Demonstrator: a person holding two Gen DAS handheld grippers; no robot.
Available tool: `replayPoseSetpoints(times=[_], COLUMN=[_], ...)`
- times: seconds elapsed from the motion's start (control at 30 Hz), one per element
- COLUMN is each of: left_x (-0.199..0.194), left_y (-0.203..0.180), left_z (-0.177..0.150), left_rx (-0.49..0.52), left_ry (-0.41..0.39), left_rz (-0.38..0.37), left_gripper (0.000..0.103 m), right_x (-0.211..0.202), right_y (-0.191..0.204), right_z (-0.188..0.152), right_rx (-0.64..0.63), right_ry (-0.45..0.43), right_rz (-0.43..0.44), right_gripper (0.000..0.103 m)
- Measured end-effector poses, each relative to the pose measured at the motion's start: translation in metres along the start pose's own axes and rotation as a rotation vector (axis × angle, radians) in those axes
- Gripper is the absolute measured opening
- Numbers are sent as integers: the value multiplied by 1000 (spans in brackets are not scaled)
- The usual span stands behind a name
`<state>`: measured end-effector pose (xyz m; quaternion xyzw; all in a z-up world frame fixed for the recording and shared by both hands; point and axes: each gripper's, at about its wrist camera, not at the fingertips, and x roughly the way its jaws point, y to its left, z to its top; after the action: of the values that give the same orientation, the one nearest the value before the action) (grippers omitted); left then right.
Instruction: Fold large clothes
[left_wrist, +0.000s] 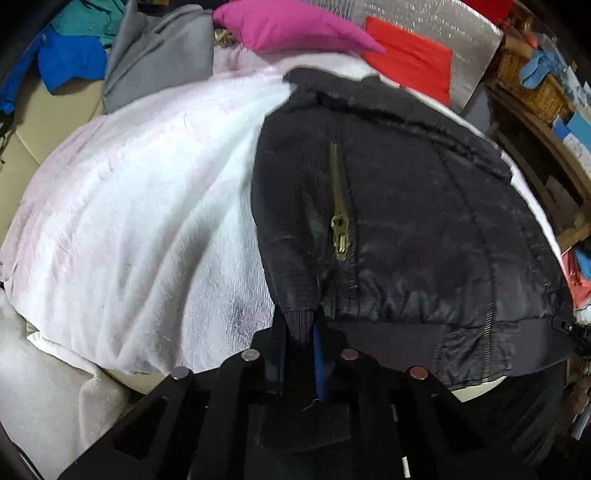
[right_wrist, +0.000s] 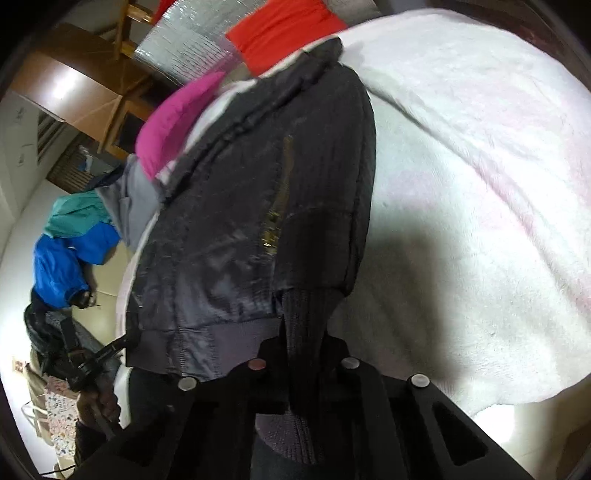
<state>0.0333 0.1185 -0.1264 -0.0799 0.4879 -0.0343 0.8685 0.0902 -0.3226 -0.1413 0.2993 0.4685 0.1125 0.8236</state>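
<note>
A black quilted jacket (right_wrist: 251, 206) with a brass-coloured zipper (right_wrist: 275, 218) is seen lying across the centre of the frame on a white fluffy blanket (right_wrist: 480, 184), which fills the right half. The jacket's dark ribbed knit cuff (right_wrist: 306, 332) is clamped between the closed jaws of the right gripper (right_wrist: 304, 354) at lower centre. At lower left, the left gripper (right_wrist: 107, 350) is shown at the jacket's ribbed hem, held by a hand (right_wrist: 98, 404). A magenta cushion (right_wrist: 177, 122), a red cloth (right_wrist: 284, 29) and blue and teal garments (right_wrist: 70, 251) are visible along the upper and left edges.
</note>
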Motion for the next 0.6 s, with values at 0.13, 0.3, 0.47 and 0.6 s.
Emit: replayPoseSetpoints(times=[0.13,0.3,0.47,0.6], left_x=[-46,-87,-88,-81], left_y=[0,4,14,11], left_z=[2,-13,-29,-26], left_rx=[-15,-30,-43,-43], left_ry=[-86,-147,-123,-103], left_rz=[-49,-93,-122,-105], left_gripper=[10,10,10,10], right_x=[-33,-73,-86,-89], right_y=[13,22,3,-5], right_z=[5,-2,-24,-31], right_rx=[-4,-22,16,28], right_ry=[-65,-130,-115,-110], right_rz=[86,156,180,180], right_gripper=[8,8,8,8])
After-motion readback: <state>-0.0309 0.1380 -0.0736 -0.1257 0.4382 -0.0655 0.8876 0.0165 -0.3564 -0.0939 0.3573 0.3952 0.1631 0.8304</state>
